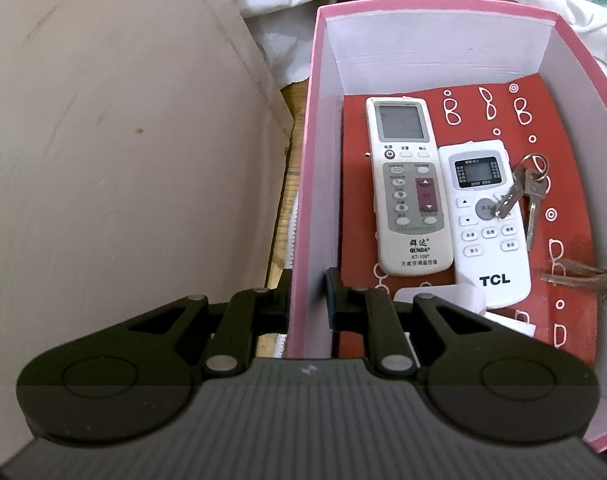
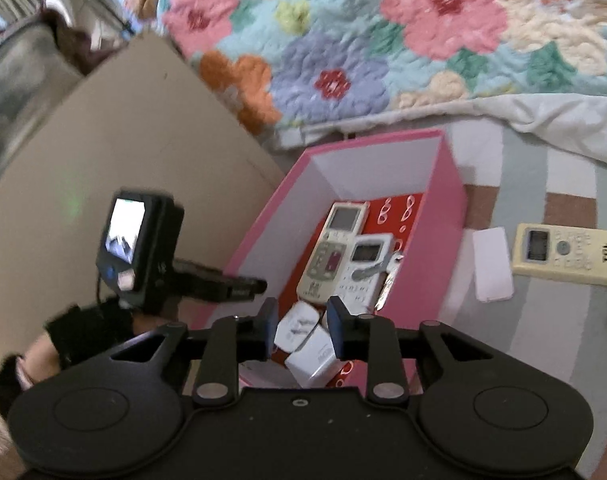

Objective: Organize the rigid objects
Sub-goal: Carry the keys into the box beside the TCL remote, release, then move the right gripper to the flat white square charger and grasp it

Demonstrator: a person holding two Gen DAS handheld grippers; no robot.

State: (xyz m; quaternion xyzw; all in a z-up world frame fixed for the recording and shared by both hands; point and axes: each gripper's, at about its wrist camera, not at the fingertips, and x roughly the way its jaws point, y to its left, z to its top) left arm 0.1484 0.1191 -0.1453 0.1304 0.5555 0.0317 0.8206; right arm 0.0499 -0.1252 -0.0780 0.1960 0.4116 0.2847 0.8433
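A pink box with a red patterned floor holds a grey-white QUNDA remote, a white TCL remote and a bunch of keys lying across the TCL remote. A second, blurred key bunch shows near the right wall. My left gripper is shut on the box's left wall, one finger outside and one inside. In the right wrist view my right gripper hangs open above the near end of the box, over two white plug adapters; nothing sits between its pads.
A cream remote and a flat white cover lie on the striped mat right of the box. A beige panel stands close on the box's left. A floral quilt hangs behind. A gloved hand holds the left gripper.
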